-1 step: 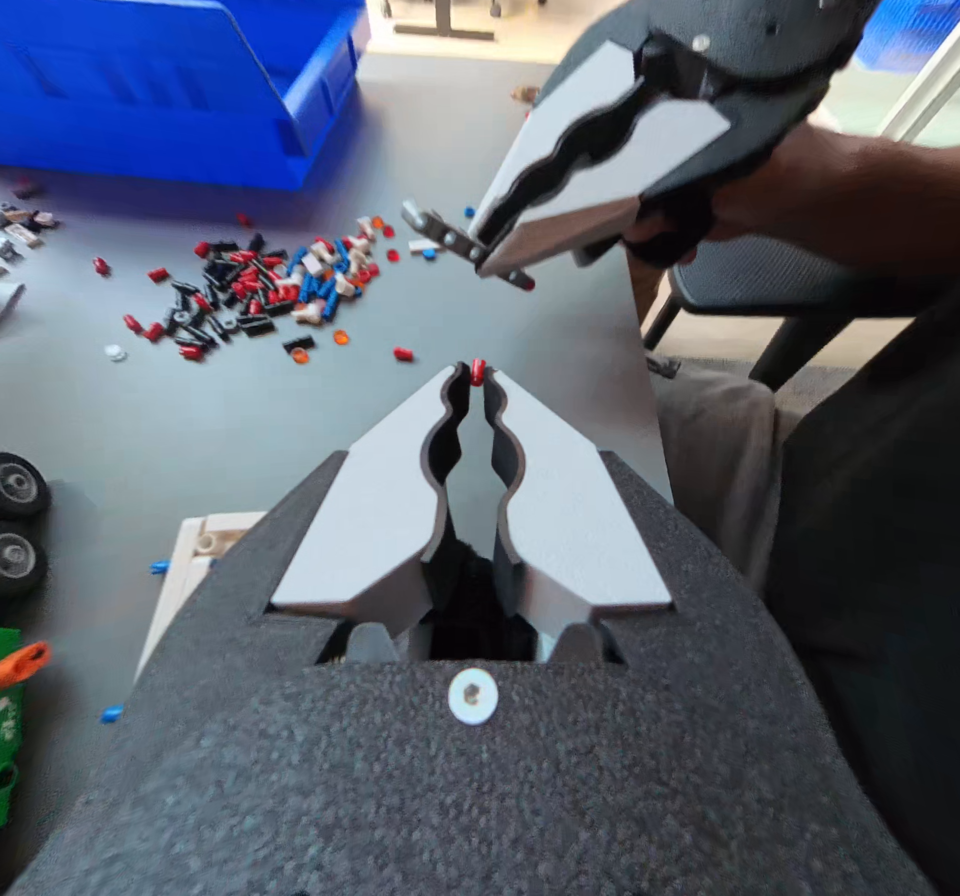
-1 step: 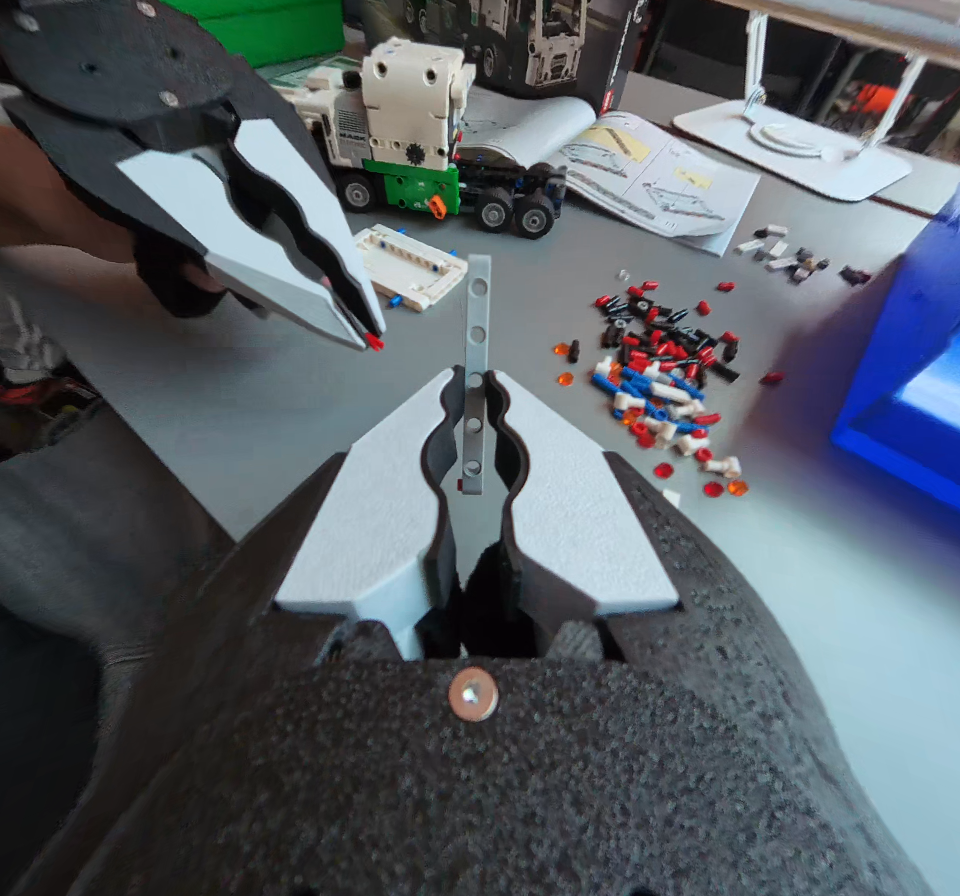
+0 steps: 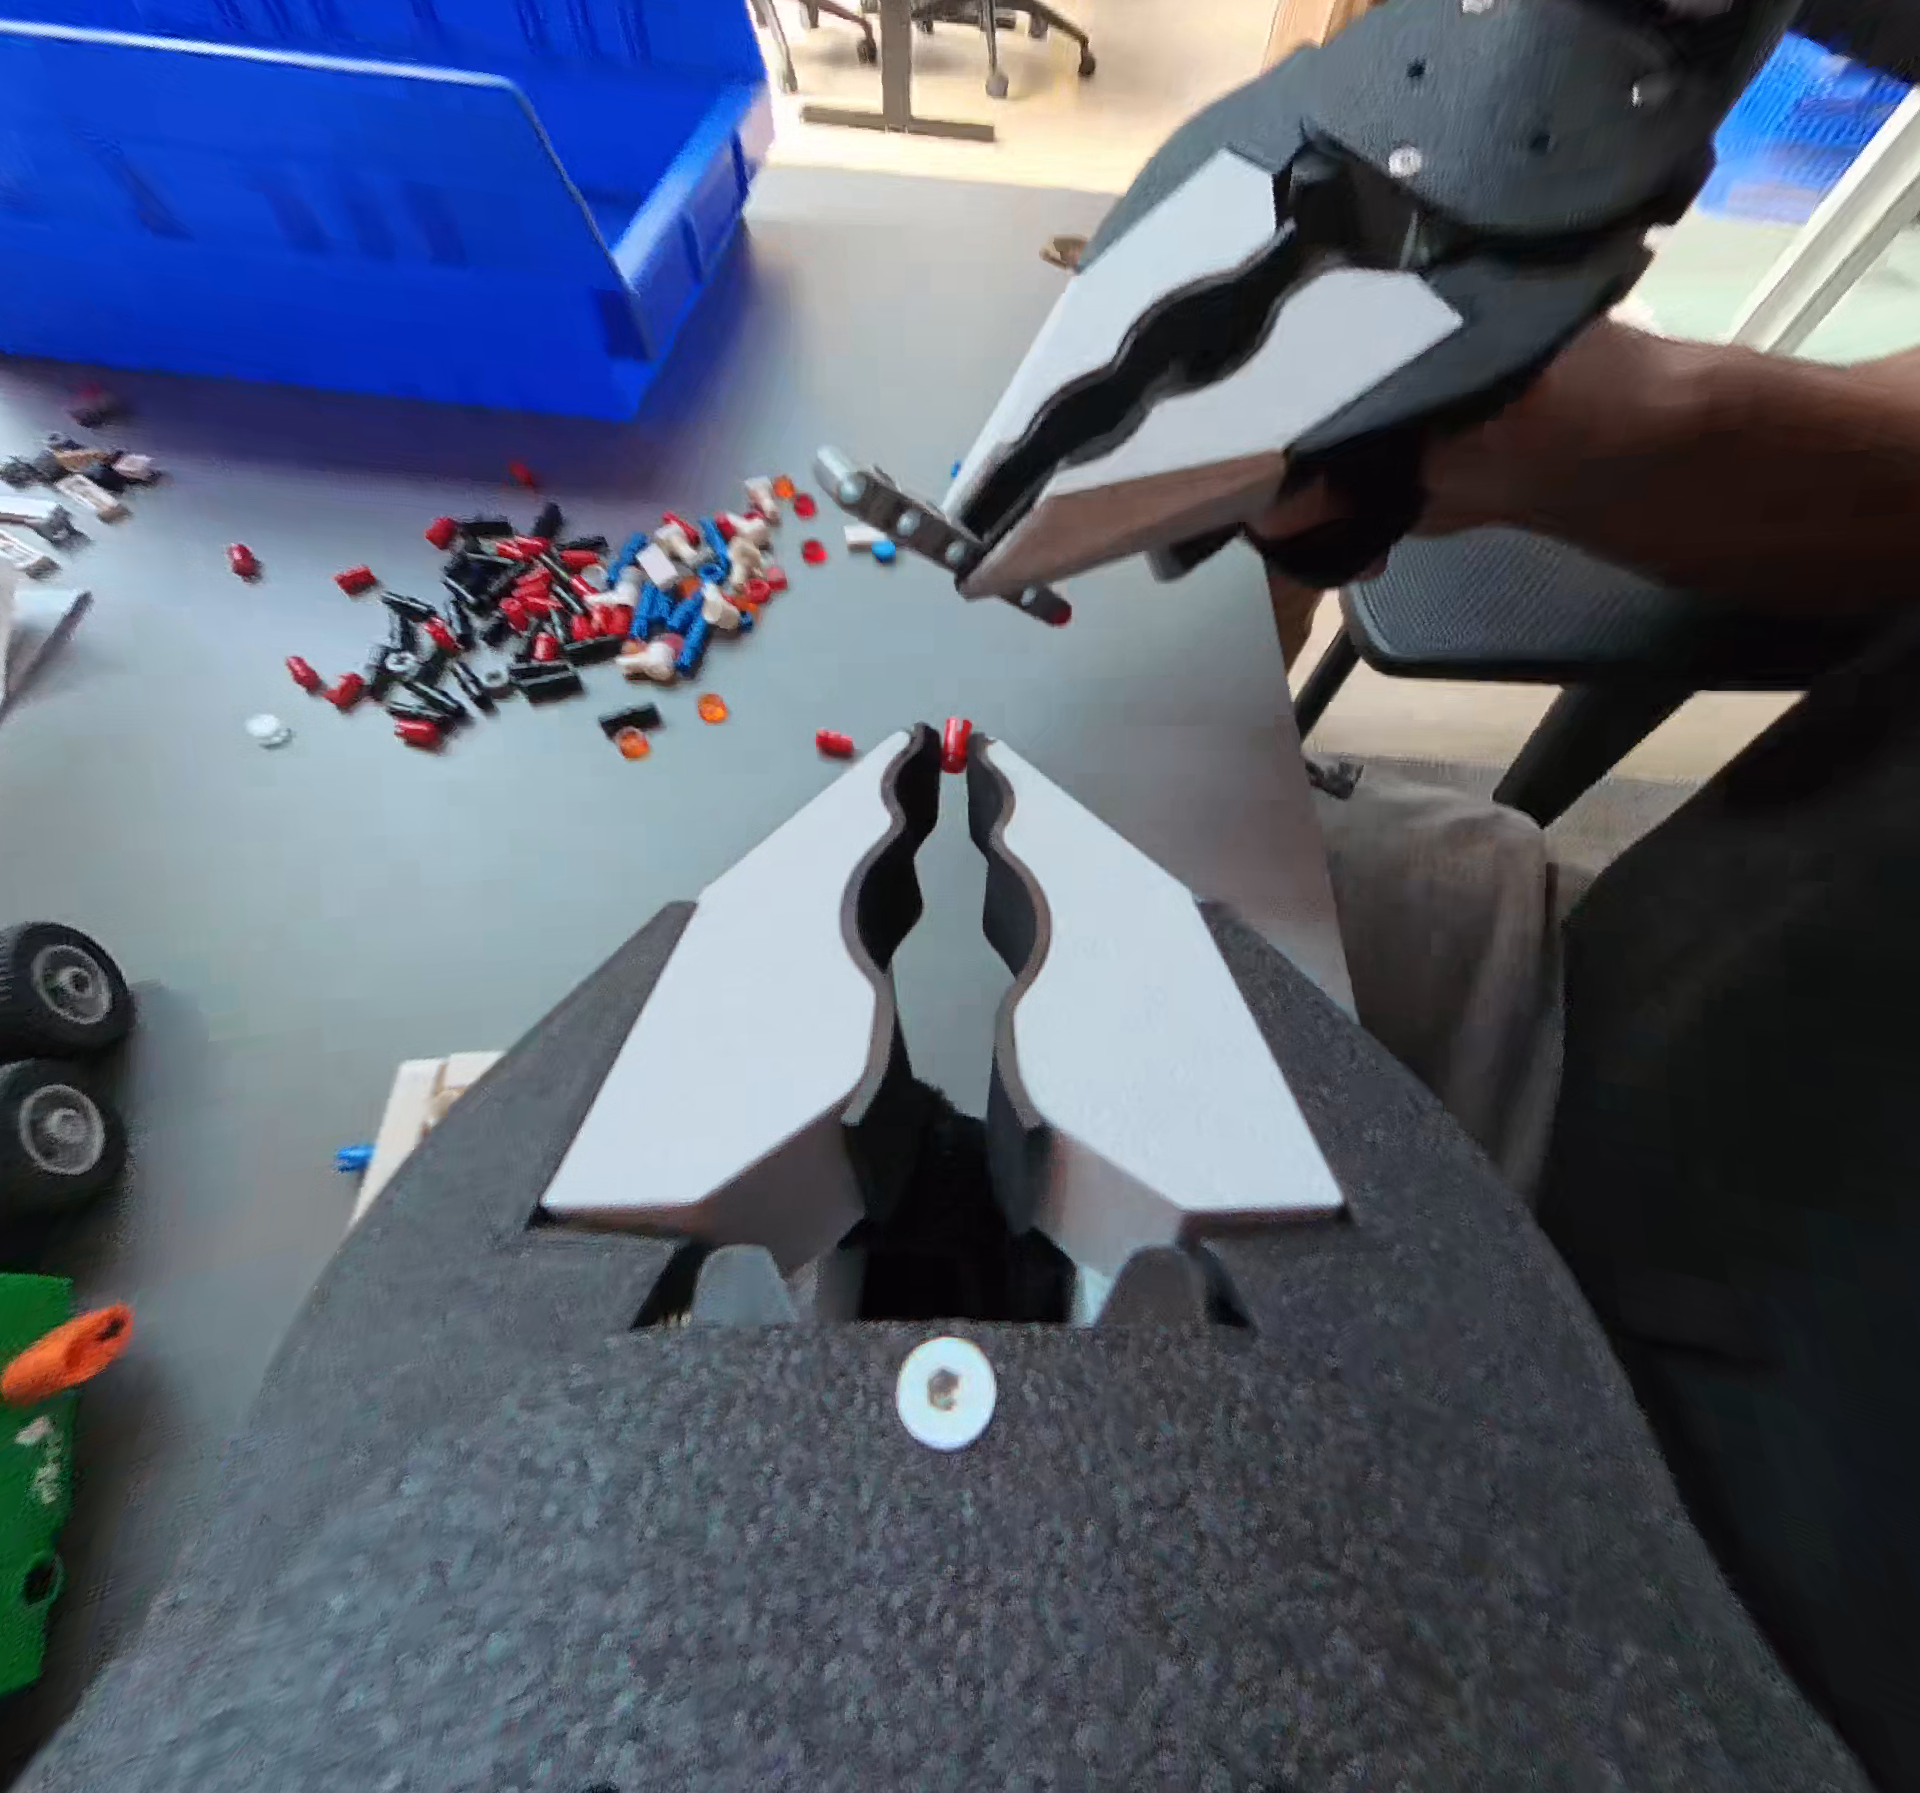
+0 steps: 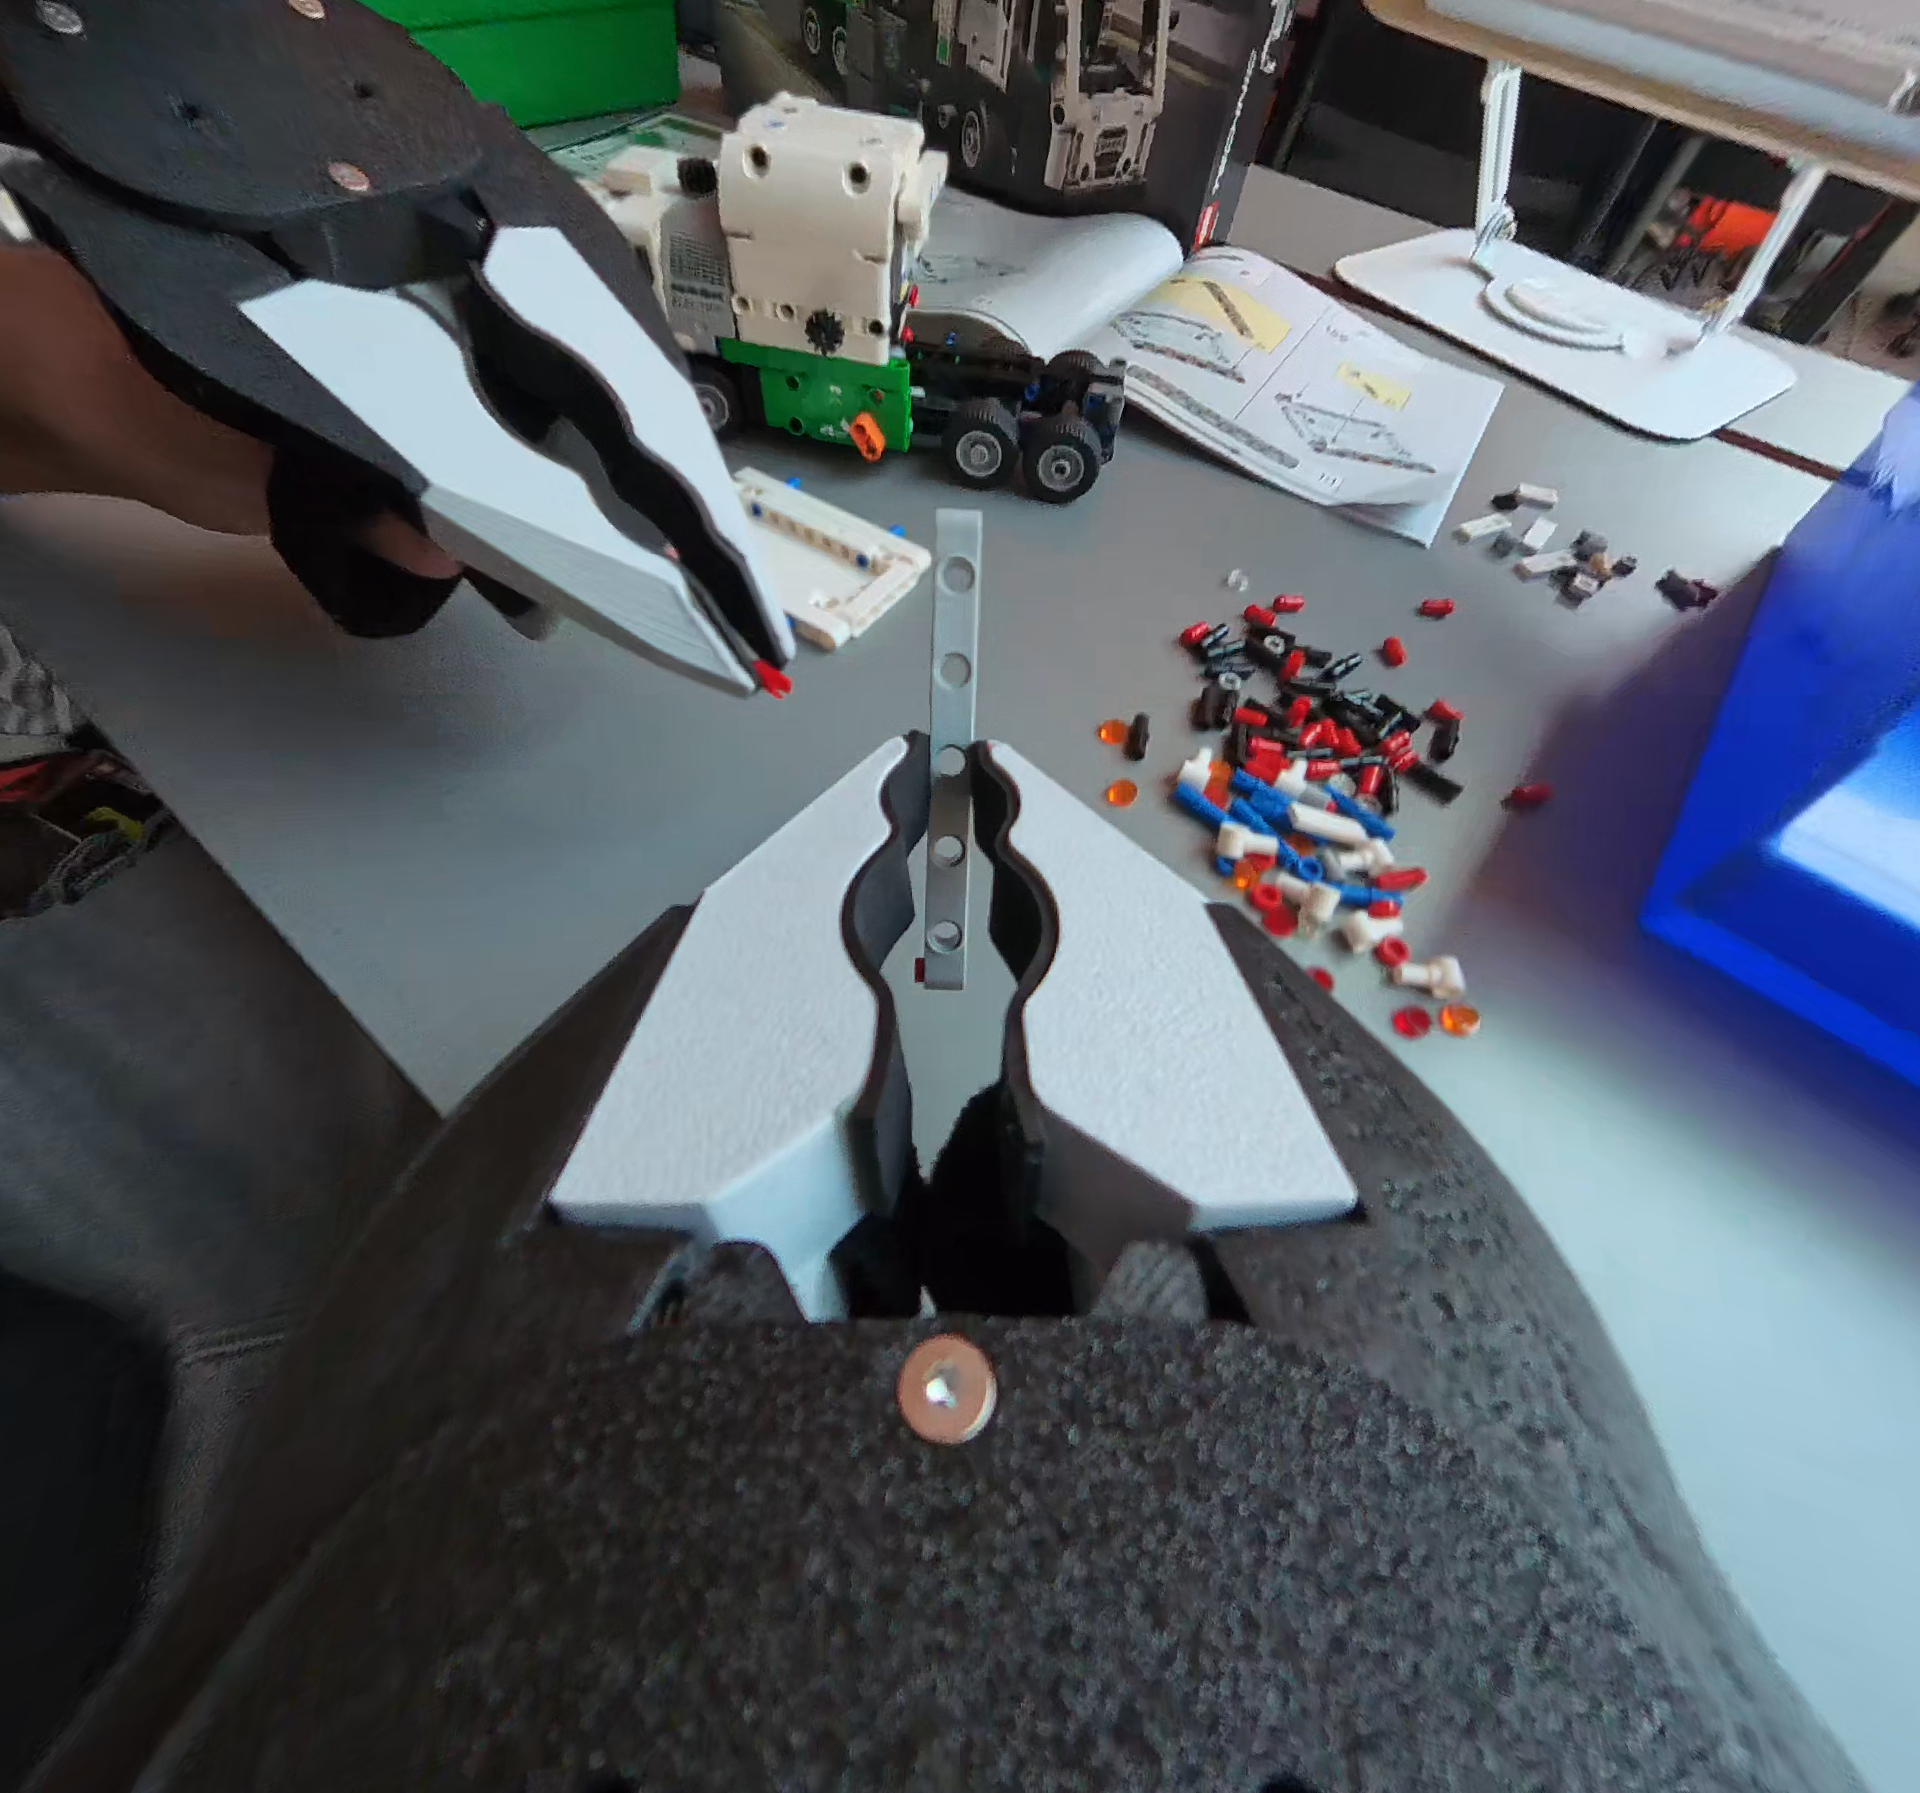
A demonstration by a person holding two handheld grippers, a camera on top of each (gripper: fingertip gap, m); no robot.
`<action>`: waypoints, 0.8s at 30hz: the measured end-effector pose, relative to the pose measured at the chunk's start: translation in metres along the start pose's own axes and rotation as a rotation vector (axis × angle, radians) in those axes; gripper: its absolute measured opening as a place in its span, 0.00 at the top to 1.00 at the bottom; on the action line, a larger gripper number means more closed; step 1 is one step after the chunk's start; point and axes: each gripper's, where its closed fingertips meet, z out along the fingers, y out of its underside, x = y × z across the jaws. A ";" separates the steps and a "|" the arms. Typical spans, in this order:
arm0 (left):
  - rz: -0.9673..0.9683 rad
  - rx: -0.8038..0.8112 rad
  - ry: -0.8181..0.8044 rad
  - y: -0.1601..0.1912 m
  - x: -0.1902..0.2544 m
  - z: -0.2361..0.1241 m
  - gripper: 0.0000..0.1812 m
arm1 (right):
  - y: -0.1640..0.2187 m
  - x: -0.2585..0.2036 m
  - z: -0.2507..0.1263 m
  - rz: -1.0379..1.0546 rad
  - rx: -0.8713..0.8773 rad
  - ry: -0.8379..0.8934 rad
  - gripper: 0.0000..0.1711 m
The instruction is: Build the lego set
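Observation:
My left gripper (image 3: 951,741) is shut on a small red pin (image 3: 954,744) held at its tips above the grey table. My right gripper (image 4: 948,756) is shut on a thin grey beam (image 4: 956,621) with a row of holes that sticks out forward. In the left wrist view the right gripper (image 3: 971,569) is ahead and to the right, holding the beam (image 3: 894,512), which has a red pin (image 3: 1055,613) at its near end. In the right wrist view the left gripper (image 4: 764,673) with its red pin (image 4: 771,678) hangs just left of the beam, apart from it.
A pile of small red, black, blue and white pieces (image 4: 1309,787) lies on the table beside a blue bin (image 3: 364,185). A partly built white and green truck (image 4: 831,289), a white frame piece (image 4: 831,559), an open booklet (image 4: 1299,393) and the set's box (image 4: 987,8) stand behind. About 5 cm separates my left fingertips from my right.

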 end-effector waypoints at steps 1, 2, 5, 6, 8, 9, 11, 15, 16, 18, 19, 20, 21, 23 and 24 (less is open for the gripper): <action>-0.023 0.043 -0.002 -0.009 -0.008 -0.001 0.98 | -0.008 0.000 0.007 -0.004 0.006 -0.002 0.96; -0.052 0.092 -0.005 -0.016 -0.016 -0.003 0.98 | -0.014 0.000 0.014 0.002 0.015 -0.009 0.96; -0.156 0.216 -0.004 -0.023 -0.032 -0.012 0.98 | -0.026 -0.002 0.034 0.013 0.047 -0.026 0.96; -0.190 0.258 0.017 -0.024 -0.032 -0.015 0.98 | -0.029 -0.002 0.039 -0.005 0.058 -0.026 0.96; -0.241 0.301 0.050 -0.026 -0.030 -0.022 0.99 | -0.030 -0.002 0.048 -0.063 0.068 -0.003 0.96; -0.237 0.307 0.041 -0.025 -0.031 -0.025 0.99 | -0.031 -0.002 0.052 -0.097 0.081 0.009 0.96; -0.243 0.317 0.011 -0.024 -0.037 -0.029 0.99 | -0.032 -0.005 0.057 -0.149 0.110 0.027 0.96; -0.295 0.297 -0.019 -0.020 -0.046 -0.027 0.99 | -0.035 -0.010 0.059 -0.210 0.148 0.078 0.96; -0.291 0.297 -0.023 -0.020 -0.046 -0.027 0.99 | -0.037 -0.010 0.059 -0.219 0.158 0.089 0.96; -0.284 0.297 -0.036 -0.020 -0.046 -0.026 0.99 | -0.038 -0.010 0.060 -0.209 0.159 0.090 0.96; -0.284 0.299 -0.041 -0.021 -0.046 -0.026 0.99 | -0.038 -0.009 0.060 -0.206 0.159 0.089 0.96; -0.291 0.304 -0.040 -0.021 -0.046 -0.026 0.99 | -0.038 -0.009 0.060 -0.205 0.160 0.089 0.96; -0.299 0.303 -0.043 -0.021 -0.047 -0.026 0.99 | -0.037 -0.009 0.060 -0.204 0.158 0.092 0.96; -0.314 0.303 -0.055 -0.020 -0.050 -0.026 0.99 | -0.036 -0.007 0.062 -0.212 0.145 0.106 0.96; -0.319 0.302 -0.061 -0.020 -0.051 -0.025 0.99 | -0.035 -0.006 0.062 -0.221 0.141 0.120 0.96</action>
